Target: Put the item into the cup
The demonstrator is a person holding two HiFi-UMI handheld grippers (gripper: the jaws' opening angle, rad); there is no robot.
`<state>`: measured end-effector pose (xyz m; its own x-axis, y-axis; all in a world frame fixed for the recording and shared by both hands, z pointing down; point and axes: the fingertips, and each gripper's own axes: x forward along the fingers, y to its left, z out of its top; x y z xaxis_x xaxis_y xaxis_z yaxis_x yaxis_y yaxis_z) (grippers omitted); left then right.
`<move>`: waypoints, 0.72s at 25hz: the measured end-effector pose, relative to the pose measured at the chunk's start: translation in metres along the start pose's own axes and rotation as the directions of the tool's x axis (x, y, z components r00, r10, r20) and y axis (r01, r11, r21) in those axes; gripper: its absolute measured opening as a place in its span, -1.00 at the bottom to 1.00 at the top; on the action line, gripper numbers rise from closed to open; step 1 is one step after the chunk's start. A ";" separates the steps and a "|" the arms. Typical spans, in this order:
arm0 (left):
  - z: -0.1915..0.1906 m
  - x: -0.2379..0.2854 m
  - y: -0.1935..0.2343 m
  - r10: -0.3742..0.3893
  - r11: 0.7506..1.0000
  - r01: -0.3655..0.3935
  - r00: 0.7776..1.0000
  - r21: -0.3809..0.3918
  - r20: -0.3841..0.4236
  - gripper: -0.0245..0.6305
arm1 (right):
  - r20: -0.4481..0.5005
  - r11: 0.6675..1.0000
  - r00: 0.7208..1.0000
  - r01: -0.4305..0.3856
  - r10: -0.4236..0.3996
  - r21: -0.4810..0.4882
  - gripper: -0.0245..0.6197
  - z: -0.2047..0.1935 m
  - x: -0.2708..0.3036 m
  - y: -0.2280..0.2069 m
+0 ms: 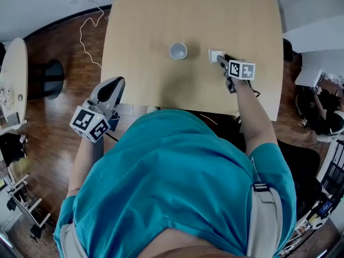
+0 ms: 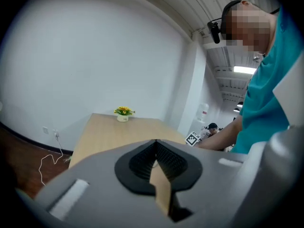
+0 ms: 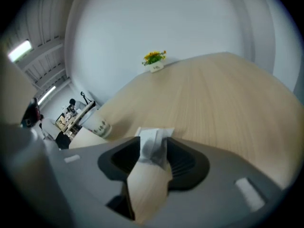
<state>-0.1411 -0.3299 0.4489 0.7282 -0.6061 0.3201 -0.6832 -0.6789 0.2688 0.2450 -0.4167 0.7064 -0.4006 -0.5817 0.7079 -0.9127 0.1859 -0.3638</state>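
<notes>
A white paper cup stands upright on the light wooden table, and in the right gripper view the cup is off to the left. Just right of it lies the item, a small white packet. My right gripper reaches it from the near right with its jaws spread wide. In the right gripper view the packet sits in the gap of the right gripper, and no clear squeeze shows. My left gripper hangs off the table's near left edge, and its jaws meet at the tip, with nothing between them.
A small pot of yellow flowers stands at the table's far end. A white cable lies on the wooden floor to the left. A round side table and a dark stool stand further left. People sit at the right.
</notes>
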 end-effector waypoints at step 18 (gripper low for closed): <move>-0.003 -0.011 0.015 0.008 0.999 -0.007 0.999 -0.036 0.032 -0.92 | 0.035 0.710 0.972 -0.145 0.232 -0.689 -0.91 0.088 -0.039 0.212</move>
<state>-0.1600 -0.3324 0.4520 0.7239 -0.6247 0.2928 -0.6899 -0.6591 0.2993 0.0741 -0.4242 0.5482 -0.5987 -0.5497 0.5826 -0.6453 0.7619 0.0557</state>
